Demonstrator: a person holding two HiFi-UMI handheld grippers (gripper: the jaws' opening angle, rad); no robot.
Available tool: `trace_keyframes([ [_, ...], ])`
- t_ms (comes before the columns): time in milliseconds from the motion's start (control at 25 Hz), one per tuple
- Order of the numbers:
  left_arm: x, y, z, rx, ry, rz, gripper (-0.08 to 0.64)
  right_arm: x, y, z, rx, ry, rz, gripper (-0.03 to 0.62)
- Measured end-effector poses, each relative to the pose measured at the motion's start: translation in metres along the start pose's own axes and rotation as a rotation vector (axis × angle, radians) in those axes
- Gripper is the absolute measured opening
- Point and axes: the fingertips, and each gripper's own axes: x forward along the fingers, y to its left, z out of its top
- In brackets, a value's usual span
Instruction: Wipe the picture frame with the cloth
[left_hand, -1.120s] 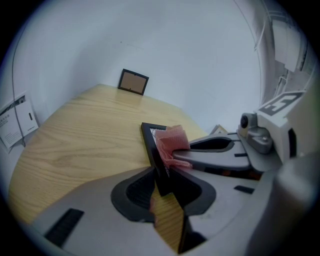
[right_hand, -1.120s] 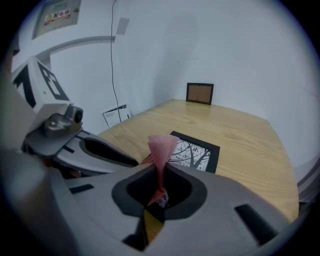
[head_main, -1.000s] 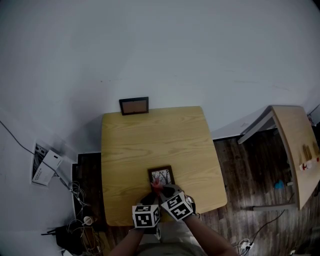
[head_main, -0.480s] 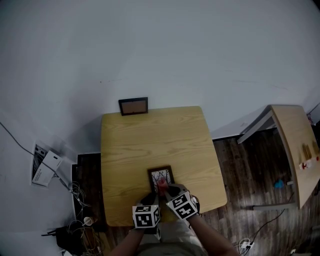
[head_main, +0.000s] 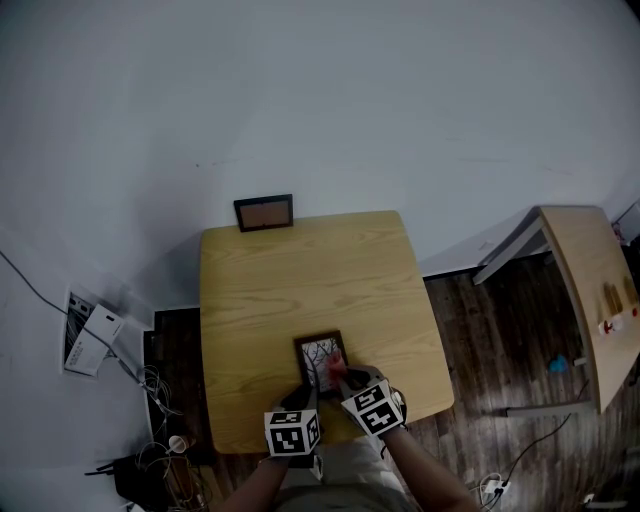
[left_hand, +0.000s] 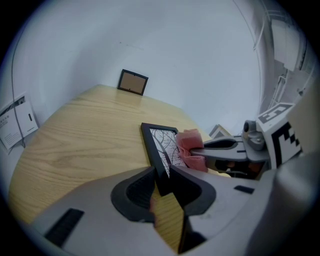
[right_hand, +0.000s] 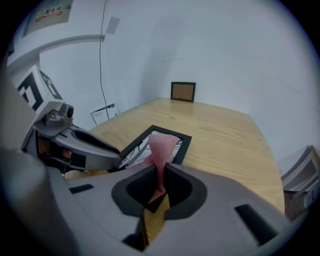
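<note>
A small black picture frame (head_main: 320, 355) with a tree print lies near the front edge of the wooden table (head_main: 300, 270). My left gripper (left_hand: 164, 176) is shut on the frame's (left_hand: 156, 145) near edge and holds it a little tilted. My right gripper (right_hand: 161, 176) is shut on a pink cloth (right_hand: 163, 146), which stands up from its jaws and rests on the frame's (right_hand: 181, 144) glass. In the head view the cloth (head_main: 335, 371) sits at the frame's lower right, with both grippers side by side below it.
A second, brown-faced frame (head_main: 264, 212) leans on the wall at the table's far edge. A side table (head_main: 588, 290) stands to the right. Cables and a white box (head_main: 92, 335) lie on the floor to the left.
My right gripper has slid to the right with the cloth across the frame's lower part. The left gripper and the frame have stayed put.
</note>
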Motion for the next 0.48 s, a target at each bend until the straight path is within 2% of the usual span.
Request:
trace_keyframes([
  [200, -0.002, 0.001, 0.0, 0.009, -0.009, 0.001, 0.086, -0.001, 0.002, 0.002, 0.058, -0.031, -0.004, 0.018],
  [480, -0.017, 0.006, 0.0, -0.008, -0.057, -0.004, 0.086, -0.033, 0.017, 0.016, 0.136, -0.161, -0.013, 0.018],
])
